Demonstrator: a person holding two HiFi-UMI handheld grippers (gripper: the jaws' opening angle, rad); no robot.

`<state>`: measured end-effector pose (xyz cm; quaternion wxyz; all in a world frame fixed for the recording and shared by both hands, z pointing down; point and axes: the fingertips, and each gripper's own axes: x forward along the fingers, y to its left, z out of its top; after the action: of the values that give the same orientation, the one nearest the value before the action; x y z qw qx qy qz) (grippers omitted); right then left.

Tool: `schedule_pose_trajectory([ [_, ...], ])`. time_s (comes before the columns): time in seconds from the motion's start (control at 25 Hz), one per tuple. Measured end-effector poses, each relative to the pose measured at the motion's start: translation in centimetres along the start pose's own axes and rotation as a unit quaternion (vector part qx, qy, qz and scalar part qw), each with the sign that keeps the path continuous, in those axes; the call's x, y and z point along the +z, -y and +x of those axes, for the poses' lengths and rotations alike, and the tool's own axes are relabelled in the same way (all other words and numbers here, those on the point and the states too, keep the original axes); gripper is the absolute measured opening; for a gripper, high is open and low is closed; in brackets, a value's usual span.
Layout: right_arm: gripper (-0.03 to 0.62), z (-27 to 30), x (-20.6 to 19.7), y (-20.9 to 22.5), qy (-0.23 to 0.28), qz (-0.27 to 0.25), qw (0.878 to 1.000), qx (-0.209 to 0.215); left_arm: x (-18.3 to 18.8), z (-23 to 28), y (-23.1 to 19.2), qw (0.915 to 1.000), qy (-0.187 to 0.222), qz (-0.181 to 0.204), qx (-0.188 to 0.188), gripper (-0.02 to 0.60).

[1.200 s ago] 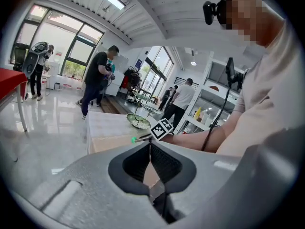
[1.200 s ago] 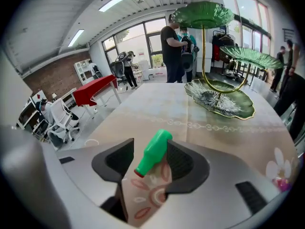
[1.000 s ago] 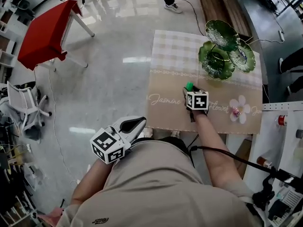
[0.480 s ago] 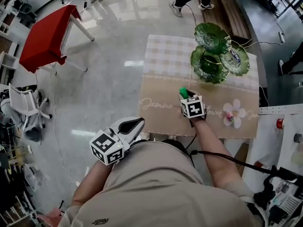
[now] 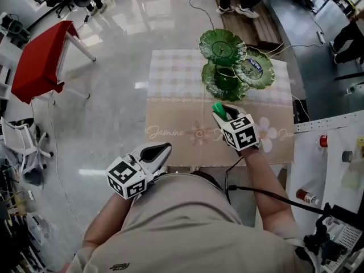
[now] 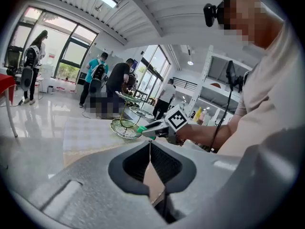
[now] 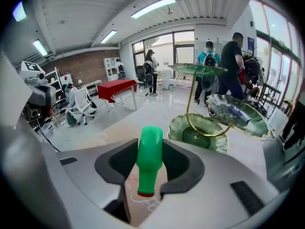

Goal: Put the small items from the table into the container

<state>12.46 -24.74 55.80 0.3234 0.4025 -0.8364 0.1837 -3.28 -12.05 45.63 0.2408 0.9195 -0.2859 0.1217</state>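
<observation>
While we clamp the green bottle (image 7: 149, 161) in the right gripper (image 5: 220, 111) at frame centre | left gripper (image 5: 161, 151) lower left, jaws together, empty | green tiered dish (image 5: 206, 40) upper centre

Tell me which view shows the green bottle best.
Right gripper view: the green bottle sits dead centre, clamped between the jaws, red cap nearest the camera. Head view shows only its green tip; left gripper view, a tiny distant sliver.
</observation>
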Motion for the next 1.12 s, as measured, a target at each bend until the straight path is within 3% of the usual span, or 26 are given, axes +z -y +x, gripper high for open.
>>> schedule_pose_trajectory([
  [0.24,0.169,-6.0,3.5,6.7,0.024,-0.037,0.999,-0.032,0.5,2.6,1.3,1.0000,0.007,0.000,-0.006,0.008],
  [0.44,0.169,-7.1,5.2,12.7,0.024,-0.060,0.996,-0.056,0.9,3.2,1.4,0.9997,0.021,-0.006,0.012,0.009],
  [0.76,0.169,-4.6,7.0,18.9,0.001,-0.090,0.994,-0.059,0.4,2.3,0.8,0.9978,0.027,-0.024,0.056,0.009],
  [1.12,0.170,0.3,6.2,21.6,-0.058,-0.123,0.990,-0.040,-0.3,0.9,0.2,0.9945,0.024,-0.039,0.094,0.009],
])
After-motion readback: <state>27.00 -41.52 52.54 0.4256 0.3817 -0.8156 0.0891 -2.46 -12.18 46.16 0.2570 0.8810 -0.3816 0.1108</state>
